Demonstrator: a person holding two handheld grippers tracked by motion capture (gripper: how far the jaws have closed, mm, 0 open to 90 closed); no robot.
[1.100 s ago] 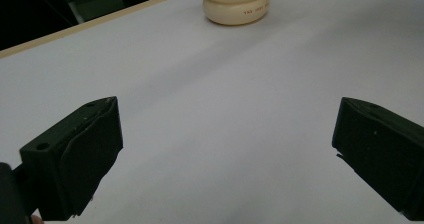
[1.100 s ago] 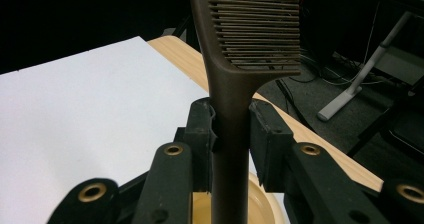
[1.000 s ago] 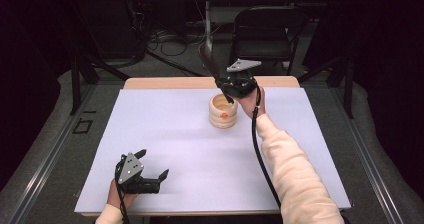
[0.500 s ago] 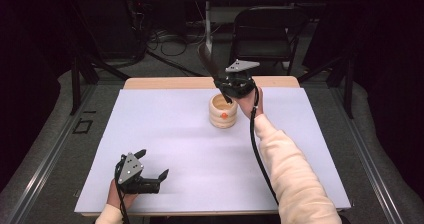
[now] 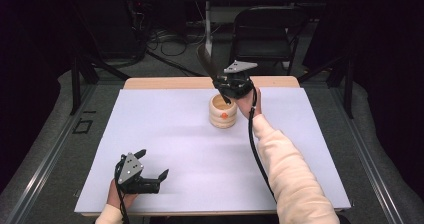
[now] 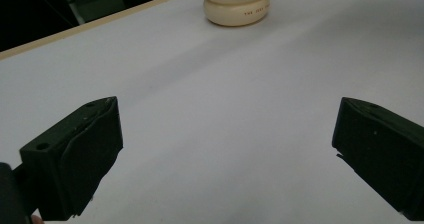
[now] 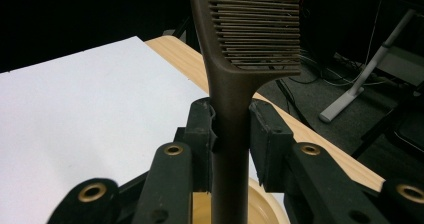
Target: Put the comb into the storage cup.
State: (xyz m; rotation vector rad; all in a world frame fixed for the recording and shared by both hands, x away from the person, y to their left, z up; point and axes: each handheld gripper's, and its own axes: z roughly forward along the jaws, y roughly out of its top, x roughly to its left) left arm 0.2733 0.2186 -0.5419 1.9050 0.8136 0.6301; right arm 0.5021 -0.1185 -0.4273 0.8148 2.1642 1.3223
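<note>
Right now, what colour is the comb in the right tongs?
Dark brown comb, clearest in the right gripper view.

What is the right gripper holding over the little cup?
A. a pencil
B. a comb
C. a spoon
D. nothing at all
B: the right gripper's fingers clamp the handle of a dark comb, whose rows of teeth show above them, with the cream cup just below.

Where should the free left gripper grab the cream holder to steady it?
Take the cream holder at its waist groove, coming in level from its open left side: the right gripper holds the comb above its mouth. The left gripper is open.
</note>
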